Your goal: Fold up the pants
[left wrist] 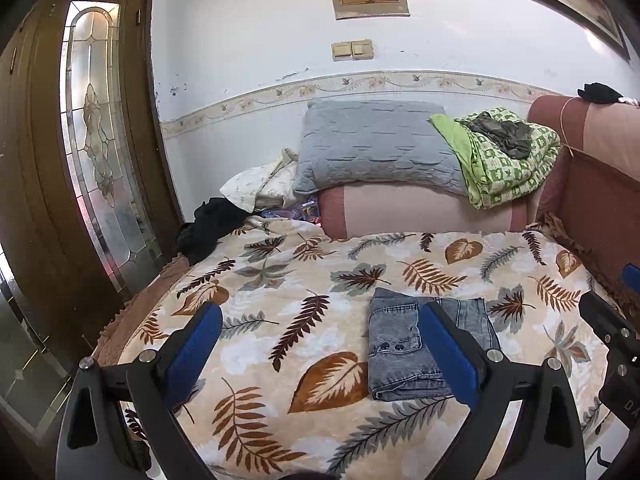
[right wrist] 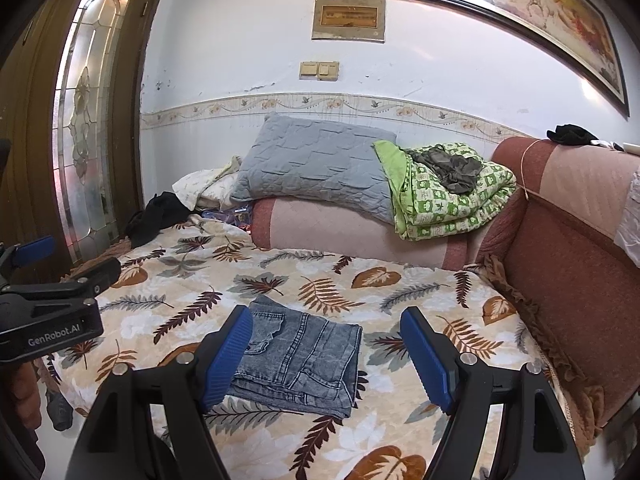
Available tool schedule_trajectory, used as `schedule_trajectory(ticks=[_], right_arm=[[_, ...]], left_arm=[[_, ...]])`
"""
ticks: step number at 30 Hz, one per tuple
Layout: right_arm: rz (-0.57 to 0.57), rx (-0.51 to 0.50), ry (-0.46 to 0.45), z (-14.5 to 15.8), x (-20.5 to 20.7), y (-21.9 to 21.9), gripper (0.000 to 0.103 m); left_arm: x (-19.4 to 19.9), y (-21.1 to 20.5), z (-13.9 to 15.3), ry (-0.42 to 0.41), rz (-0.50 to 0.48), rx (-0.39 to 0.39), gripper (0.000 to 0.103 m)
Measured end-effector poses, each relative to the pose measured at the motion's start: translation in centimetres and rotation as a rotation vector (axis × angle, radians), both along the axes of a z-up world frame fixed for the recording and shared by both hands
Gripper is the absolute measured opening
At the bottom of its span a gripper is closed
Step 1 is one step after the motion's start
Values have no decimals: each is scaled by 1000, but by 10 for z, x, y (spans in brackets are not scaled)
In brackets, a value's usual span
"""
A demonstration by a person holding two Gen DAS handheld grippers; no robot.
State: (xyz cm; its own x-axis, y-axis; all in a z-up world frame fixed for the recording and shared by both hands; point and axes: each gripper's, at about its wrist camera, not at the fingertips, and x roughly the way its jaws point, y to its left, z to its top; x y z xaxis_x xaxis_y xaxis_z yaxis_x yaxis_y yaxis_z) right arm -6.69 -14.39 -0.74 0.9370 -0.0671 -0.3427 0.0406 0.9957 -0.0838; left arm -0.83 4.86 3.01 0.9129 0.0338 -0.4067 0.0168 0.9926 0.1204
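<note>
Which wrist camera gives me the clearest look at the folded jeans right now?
The right wrist view: the folded jeans lie mostly unobstructed, only one edge behind a blue finger pad. In the left wrist view a finger crosses the middle of the jeans, hiding part.

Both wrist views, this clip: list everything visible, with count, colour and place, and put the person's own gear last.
jeans: one, grey-blue, folded, lying on the blanket
blanket: one, beige with brown leaves, covering the seat
pillow: one, grey, against the wall
quilt: one, green and white, folded beside the pillow
dark cloth: one, black, at the blanket's far left corner
sofa: one, reddish-pink, backrest at right
painting: one, framed, on the wall
door: one, brown with glass panel, left
left gripper: fingers blue, open, empty
right gripper: fingers blue, open, empty
</note>
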Motion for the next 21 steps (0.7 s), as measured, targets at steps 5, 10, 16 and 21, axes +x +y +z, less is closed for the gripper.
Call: schedule_trajectory(ticks=[5,10,16,21], right_arm=[[-2,2,3,-1,0,-1,79],[-3,5,4,-2,1,-2,79],[-3,5,4,-2,1,-2,79],[-6,8,9,-5,2,-3,79]], left_arm=[[1,-1,-2,5,-1,-2,99],[3,-2,-4,15,-6,-9,99],[4,-2,-5,8,-11,-8,99],[4,-3,-6,7,-16,-8,99]])
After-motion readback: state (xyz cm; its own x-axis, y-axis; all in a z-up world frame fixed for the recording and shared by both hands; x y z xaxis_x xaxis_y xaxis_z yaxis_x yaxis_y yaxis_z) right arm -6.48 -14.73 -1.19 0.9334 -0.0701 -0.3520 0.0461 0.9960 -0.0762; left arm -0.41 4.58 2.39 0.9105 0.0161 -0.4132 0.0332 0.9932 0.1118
